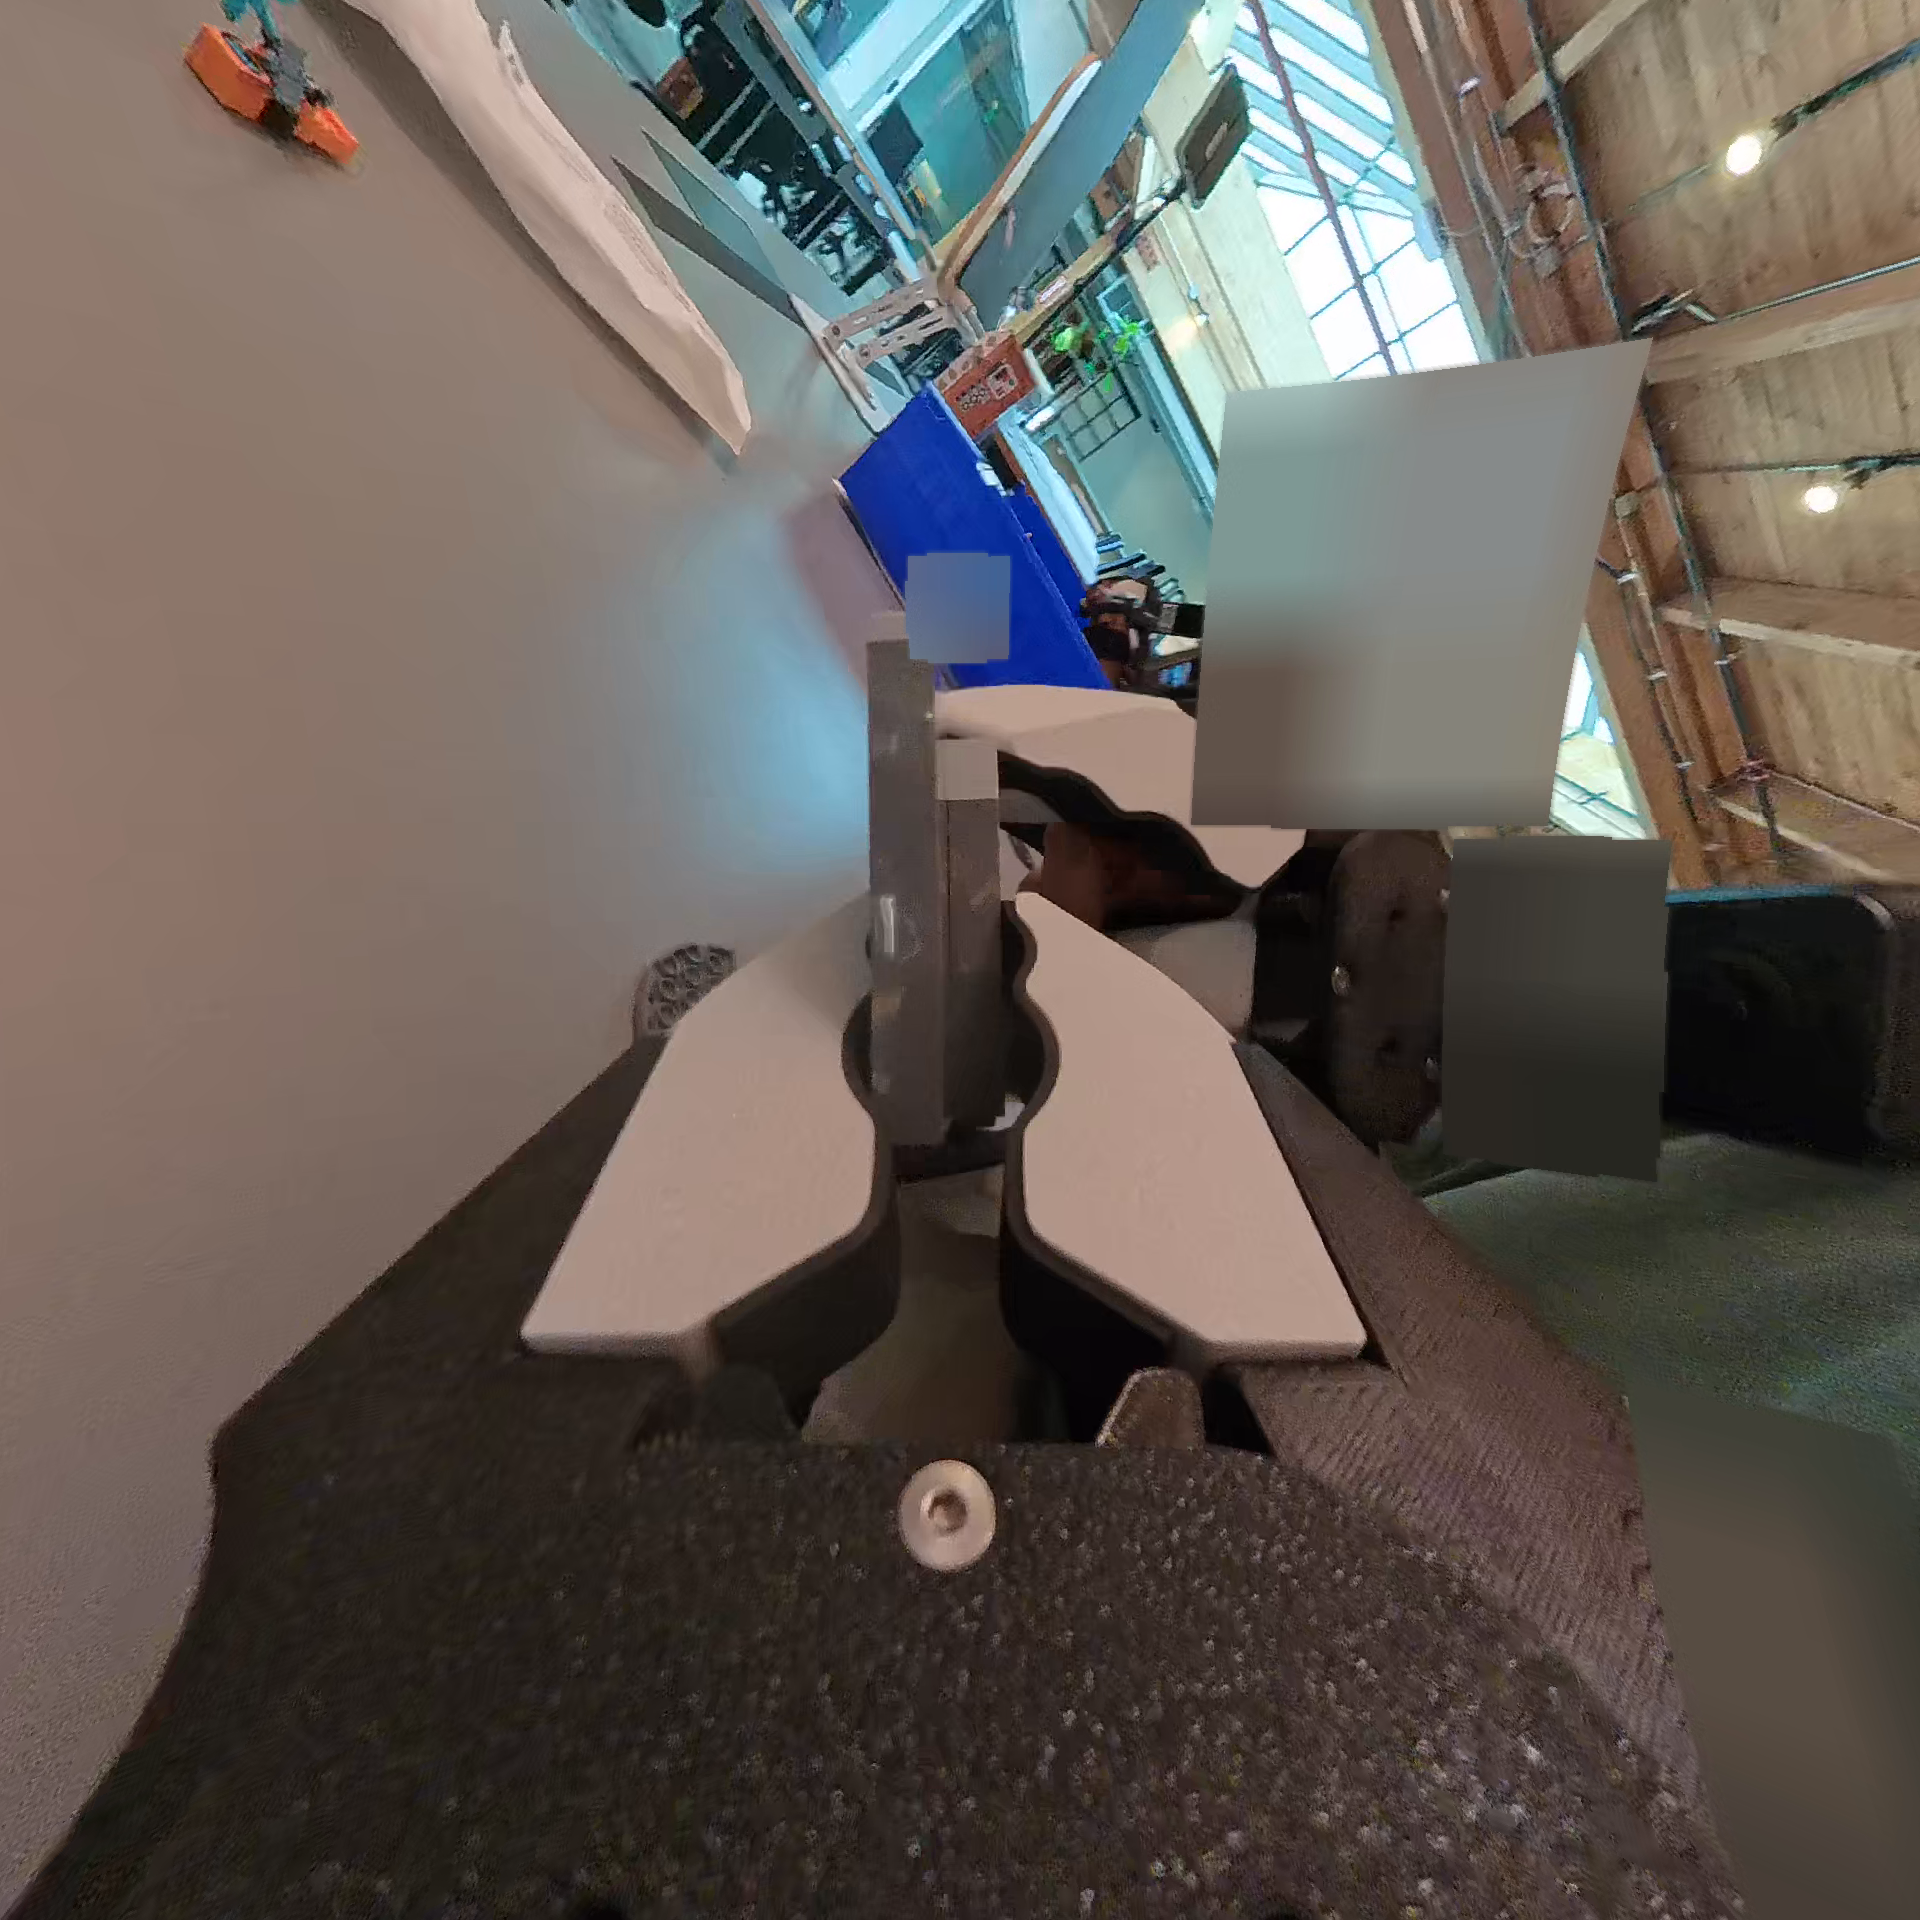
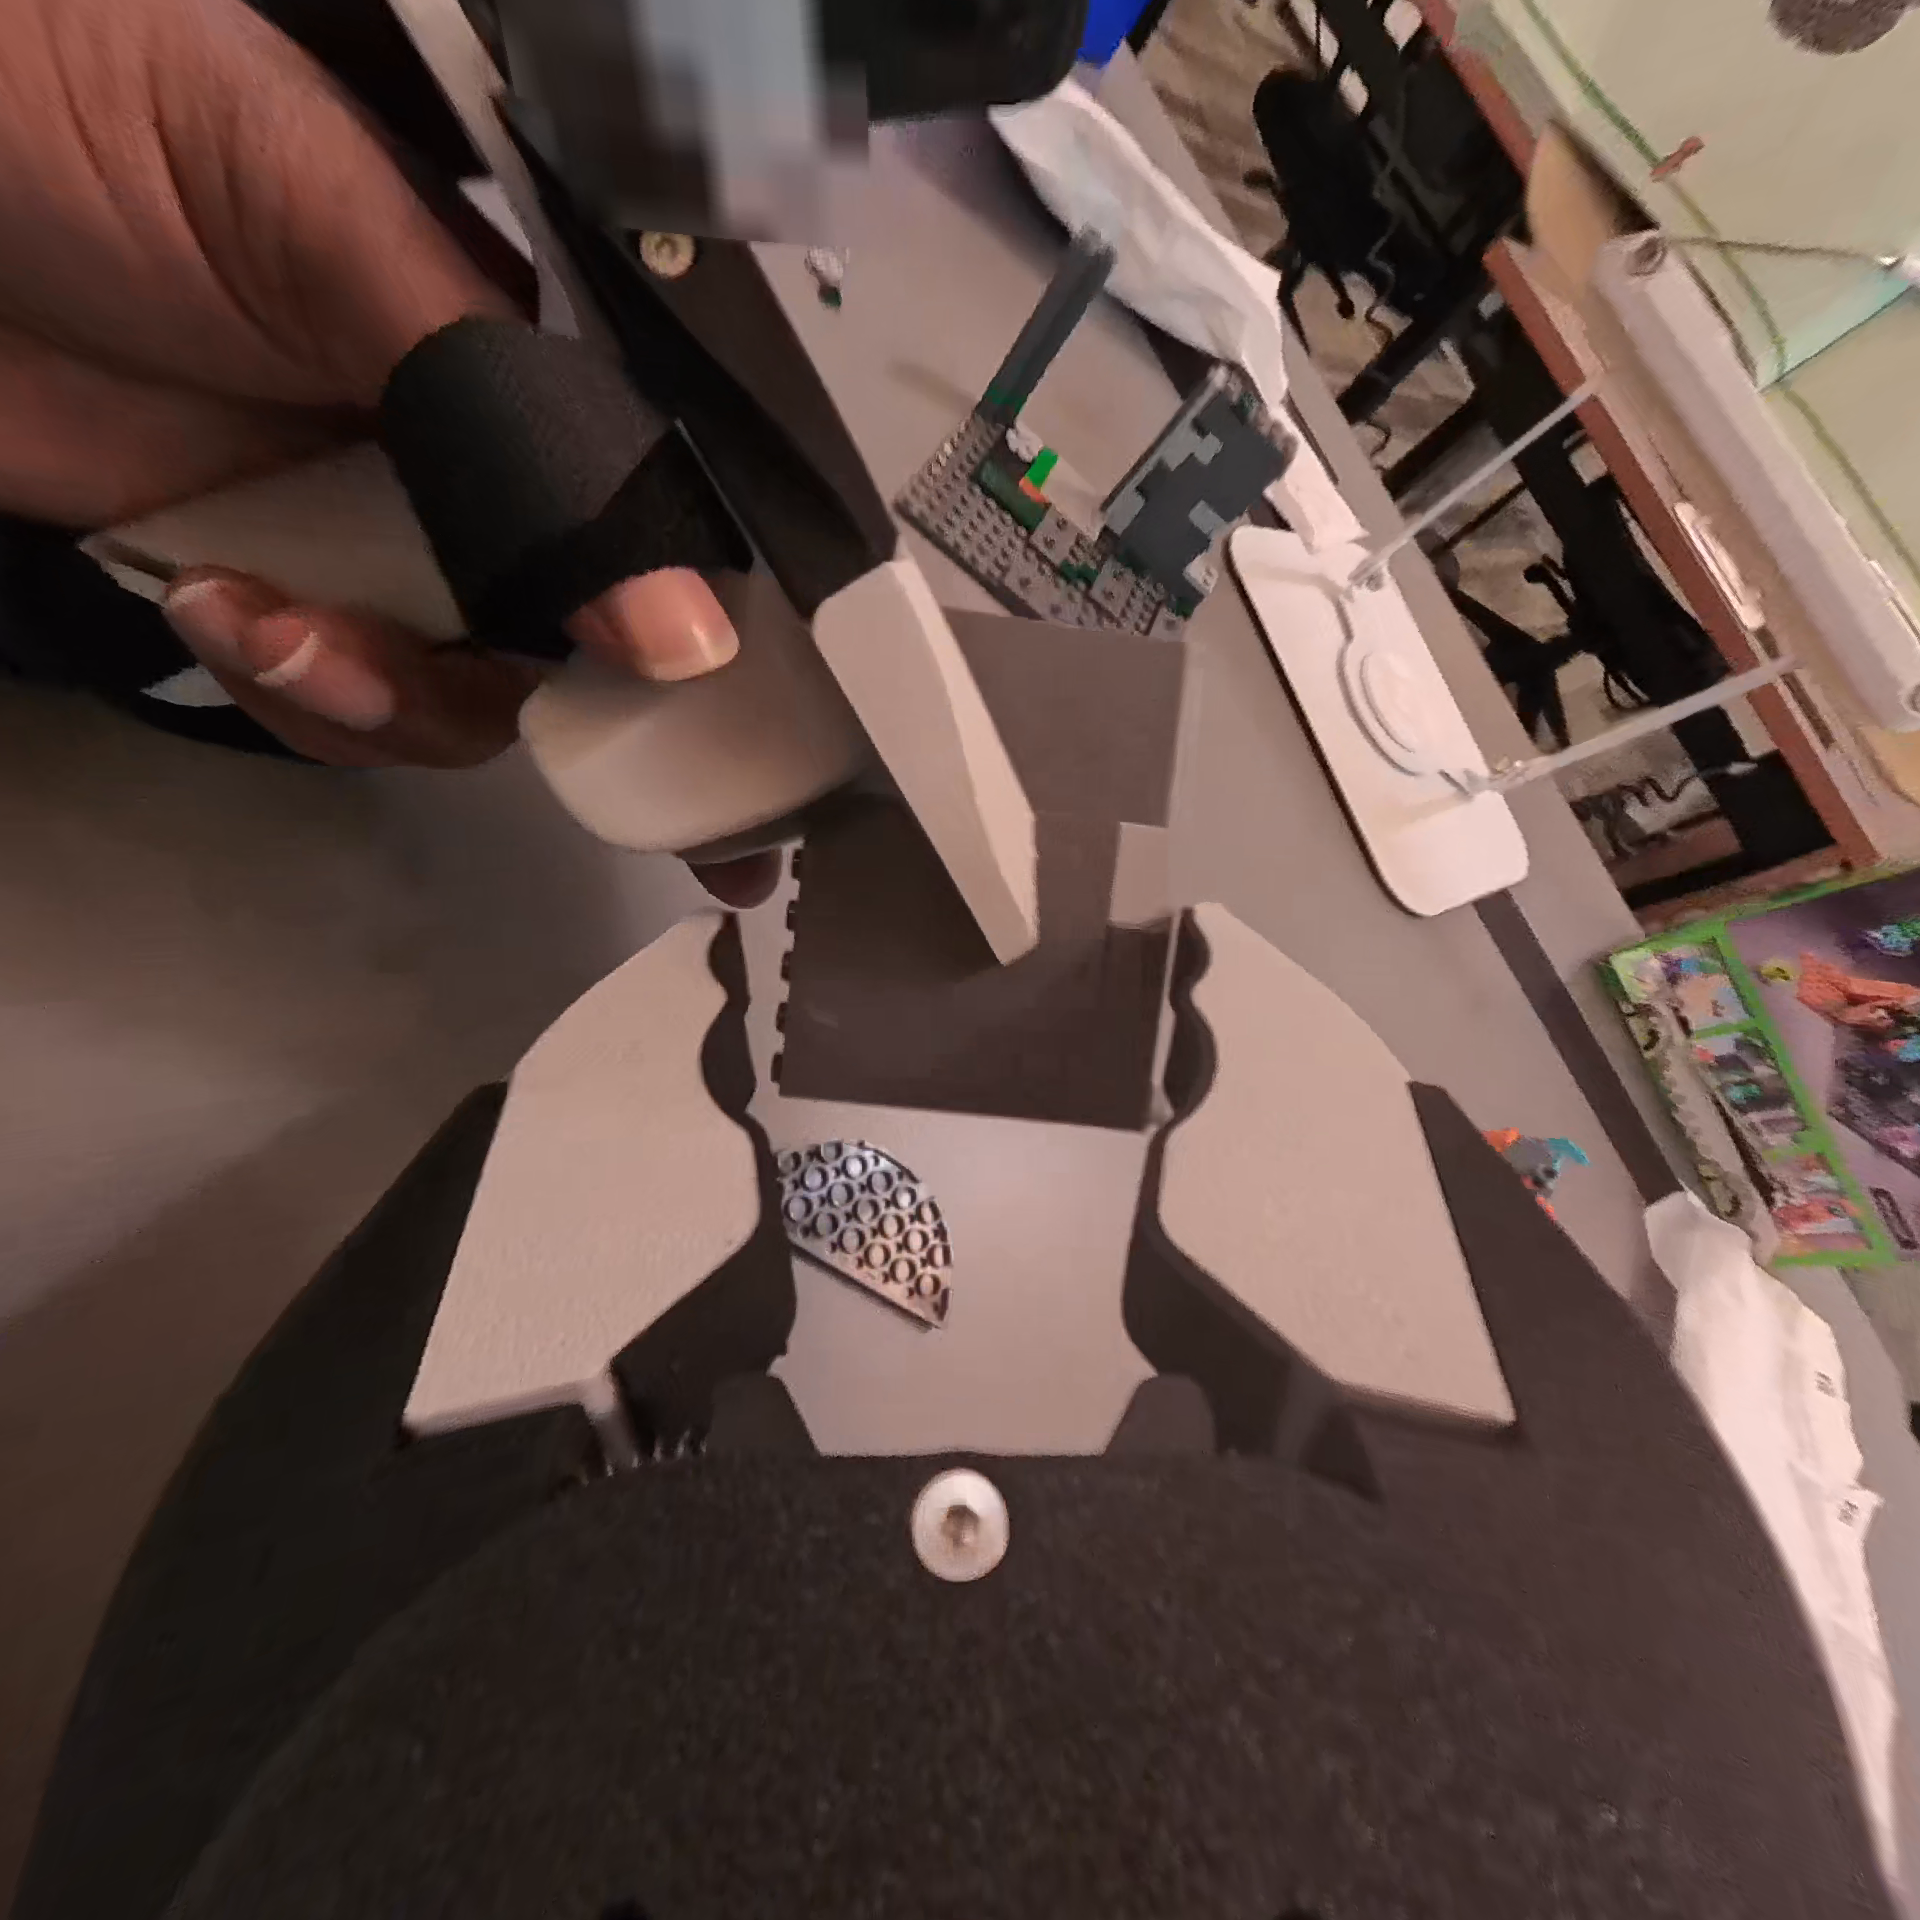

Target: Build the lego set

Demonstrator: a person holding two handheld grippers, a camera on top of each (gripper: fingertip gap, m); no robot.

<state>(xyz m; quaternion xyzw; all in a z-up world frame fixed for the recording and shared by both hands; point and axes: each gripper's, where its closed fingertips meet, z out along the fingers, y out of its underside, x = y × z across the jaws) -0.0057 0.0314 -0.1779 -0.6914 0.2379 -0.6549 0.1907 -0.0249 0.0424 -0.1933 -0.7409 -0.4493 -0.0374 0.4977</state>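
My left gripper (image 1: 940, 935) is shut on a dark grey lego wall panel (image 1: 909, 831), held edge-on above the table. In the right wrist view the left gripper's finger (image 2: 935, 748) lies flat on the panel's face (image 2: 1081, 748), with a hand behind it. My right gripper (image 2: 956, 935) is open wide with its fingers close beside the panel's two side edges; a thin gap shows at the studded left edge. It also shows past the panel in the left wrist view (image 1: 1122, 831). A rounded grey plate (image 2: 868, 1231) lies on the table below.
A partly built lego model on a grey baseplate (image 2: 1039, 520) stands farther back. A white stand (image 2: 1382, 707), the set's box (image 2: 1787, 1070), a small orange and teal figure (image 2: 1538, 1164) and white bags (image 2: 1766, 1403) lie to the right. The rounded plate (image 1: 681, 982) and the figure (image 1: 270, 88) also show on the grey table. Less than 4 cm separates the two grippers' tips. The rounded grey plate (image 2: 868, 1231) is about 10 centimeters from both grippers' fingertips.
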